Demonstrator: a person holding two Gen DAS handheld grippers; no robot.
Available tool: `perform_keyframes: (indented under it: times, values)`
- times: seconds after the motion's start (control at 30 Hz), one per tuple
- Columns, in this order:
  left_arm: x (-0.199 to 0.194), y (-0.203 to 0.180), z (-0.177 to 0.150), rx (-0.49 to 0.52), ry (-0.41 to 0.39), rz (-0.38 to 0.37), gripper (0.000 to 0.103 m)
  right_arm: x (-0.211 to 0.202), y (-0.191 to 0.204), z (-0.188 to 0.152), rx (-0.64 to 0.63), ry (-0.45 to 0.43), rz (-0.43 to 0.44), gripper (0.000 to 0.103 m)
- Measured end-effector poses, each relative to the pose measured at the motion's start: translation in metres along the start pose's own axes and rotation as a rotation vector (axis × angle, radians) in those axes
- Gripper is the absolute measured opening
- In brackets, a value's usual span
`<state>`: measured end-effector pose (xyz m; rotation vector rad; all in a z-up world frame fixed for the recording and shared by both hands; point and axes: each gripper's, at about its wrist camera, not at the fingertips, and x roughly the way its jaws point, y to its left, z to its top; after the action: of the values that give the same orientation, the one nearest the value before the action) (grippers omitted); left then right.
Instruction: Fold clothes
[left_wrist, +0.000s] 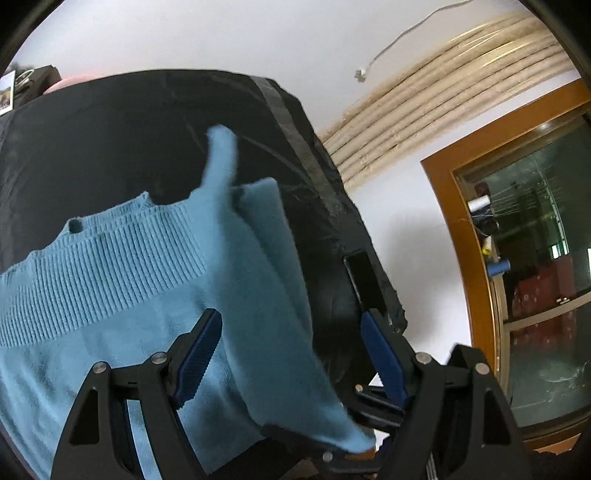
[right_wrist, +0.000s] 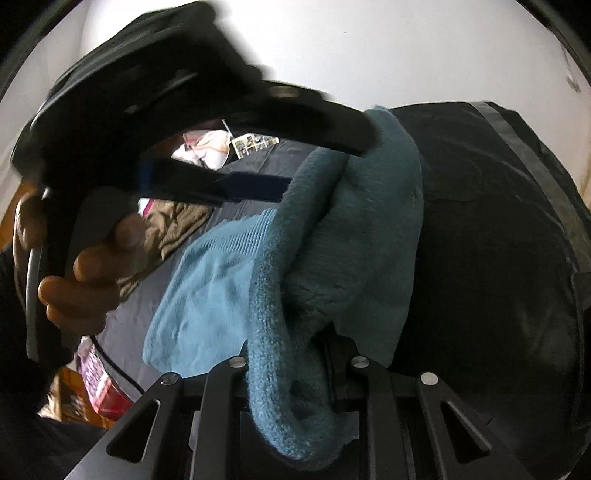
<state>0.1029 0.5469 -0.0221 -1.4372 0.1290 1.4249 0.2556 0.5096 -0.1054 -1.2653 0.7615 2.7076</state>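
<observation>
Right tongs (right_wrist: 295, 363): jaws narrow, clamped on a thick fold of the blue sweater (right_wrist: 280, 280), which bulges out between the arms and hangs below them. Left tongs (left_wrist: 291, 347): jaws wide apart; the blue pads (left_wrist: 201, 354) stand clear, and a loose flap of the sweater drapes across the gap between them without being pinched. In the left wrist view the sweater's ribbed band (left_wrist: 103, 273) runs left of the tongs, and one narrow strip of knit sticks up above the fold. From the right wrist view the left tongs appear blurred at upper left, gripped by the person's hand (right_wrist: 79, 280). Beneath the garment lies a black cover (left_wrist: 122, 136) with a grey tape strip (left_wrist: 295, 136) near its right edge; whether it is a desk or a bed cannot be told. Farther left, other crumpled clothes (right_wrist: 173, 229) lie on a dark grey sheet. Beyond: a white wall (left_wrist: 221, 33), cream pipes (left_wrist: 461, 85), and a wood-framed glass door (left_wrist: 535, 258) at the right.
</observation>
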Motion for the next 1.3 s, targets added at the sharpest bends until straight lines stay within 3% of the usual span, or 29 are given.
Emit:
perform_keyframes:
  times: [0.27, 0.3, 0.33, 0.4, 0.5, 0.9, 1.13, 1.3]
  values:
    - [0.033, 0.031, 0.015, -0.074, 0.048, 0.089, 0.08, 0.011, 0.01, -0.008, -0.083, 0.037, -0.031, 0.022]
    - [0.038, 0.036, 0.018, -0.097, 0.063, 0.088, 0.072, 0.013, 0.012, -0.009, -0.095, 0.041, -0.036, 0.022]
    - [0.042, 0.039, 0.02, -0.113, 0.075, 0.089, 0.055, 0.014, 0.014, -0.01, -0.102, 0.042, -0.041, 0.022]
    - [0.045, 0.044, 0.019, -0.131, 0.082, 0.085, 0.035, 0.013, 0.011, -0.008, -0.089, 0.037, -0.042, 0.022]
    - [0.04, 0.049, 0.021, -0.141, 0.074, 0.063, 0.024, 0.011, 0.006, -0.003, -0.054, 0.027, -0.033, 0.022]
    - [-0.03, 0.061, 0.019, -0.048, 0.012, 0.009, 0.022, -0.012, 0.034, 0.022, -0.02, -0.018, 0.067, 0.022]
    - [-0.1, 0.12, -0.015, -0.081, -0.052, 0.02, 0.022, 0.021, 0.104, 0.03, -0.114, 0.028, 0.127, 0.022]
    - [-0.127, 0.17, -0.042, -0.121, -0.079, 0.018, 0.022, 0.053, 0.142, 0.031, -0.173, 0.088, 0.166, 0.022]
